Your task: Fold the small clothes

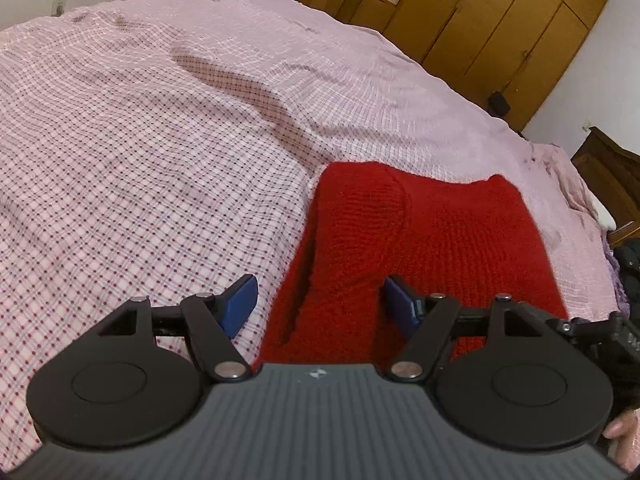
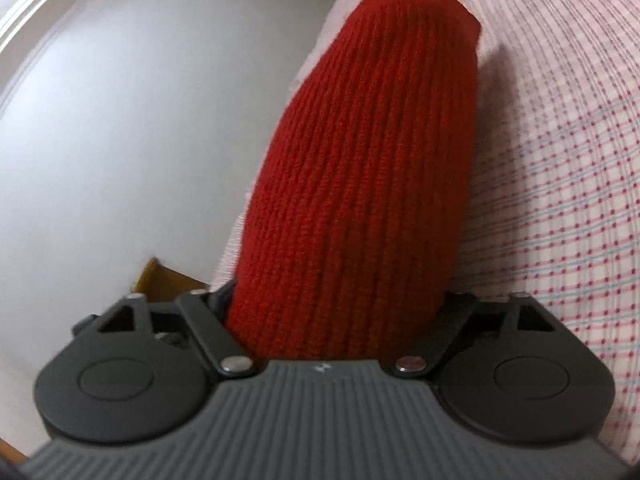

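While my left gripper hangs spread wide over the knit, its blue fingers straddle a raised fold at the near end without pinching it, so that side carries nothing. My right gripper has red cloth packed between its arms, but the fingertips are buried and I cannot tell whether it is clenched or merely pushed in. The knit lies on the bed close to its right edge, partly folded, with one layer lapped over another.

I judge the next move is to bring the left jaws down onto that near fold, bite both layers squarely, and lift evenly with the right so the thick wool does not sag or unroll.

The bed's checked pink cover is soft and wrinkled, so it may drag along with the wool. Beyond the far edge stand brown wardrobes against a pale wall.
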Demonstrator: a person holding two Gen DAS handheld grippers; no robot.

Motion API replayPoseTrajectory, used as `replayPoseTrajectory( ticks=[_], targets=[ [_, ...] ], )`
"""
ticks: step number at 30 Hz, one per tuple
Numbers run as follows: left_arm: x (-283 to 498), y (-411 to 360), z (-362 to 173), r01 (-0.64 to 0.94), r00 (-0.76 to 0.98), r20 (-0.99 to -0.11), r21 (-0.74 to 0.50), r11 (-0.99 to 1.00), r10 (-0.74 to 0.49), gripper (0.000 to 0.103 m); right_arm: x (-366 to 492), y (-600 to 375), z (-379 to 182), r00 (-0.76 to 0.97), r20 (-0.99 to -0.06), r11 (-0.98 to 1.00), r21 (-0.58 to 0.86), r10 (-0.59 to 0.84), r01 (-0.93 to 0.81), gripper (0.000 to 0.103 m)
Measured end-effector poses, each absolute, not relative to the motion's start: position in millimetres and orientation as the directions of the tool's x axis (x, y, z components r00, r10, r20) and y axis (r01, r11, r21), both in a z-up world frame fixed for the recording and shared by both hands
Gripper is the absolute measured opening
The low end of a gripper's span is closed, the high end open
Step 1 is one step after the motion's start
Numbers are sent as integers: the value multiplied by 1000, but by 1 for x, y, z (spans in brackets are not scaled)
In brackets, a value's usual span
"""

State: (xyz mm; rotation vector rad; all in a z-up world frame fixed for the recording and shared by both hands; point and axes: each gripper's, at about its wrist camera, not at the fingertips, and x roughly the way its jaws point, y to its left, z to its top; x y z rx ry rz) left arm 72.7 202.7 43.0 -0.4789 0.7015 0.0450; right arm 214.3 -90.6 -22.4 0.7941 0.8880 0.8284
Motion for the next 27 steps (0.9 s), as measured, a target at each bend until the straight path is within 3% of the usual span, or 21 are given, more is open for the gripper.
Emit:
replayPoseTrajectory(
  ticks=[7,14,19,27],
  targets=[
    [54,188,65,-151,772,-618,-405,902,-148,75,203,-111,7,346,-252,346,906,904,-243,72],
    [21,144,85,-36,756,-607,-412,911,-244,75,176,-170,23,315,-265,330,928,911,-172,72],
    [2,103,88,56,728,-616,-384,922,-300,75,148,-211,36,342,-330,400,903,880,-158,72],
    [-7,55,53,107,683,-672,-292,950,-284,76,120,-237,12,444,-599,697,712,666,-84,83]
  ],
)
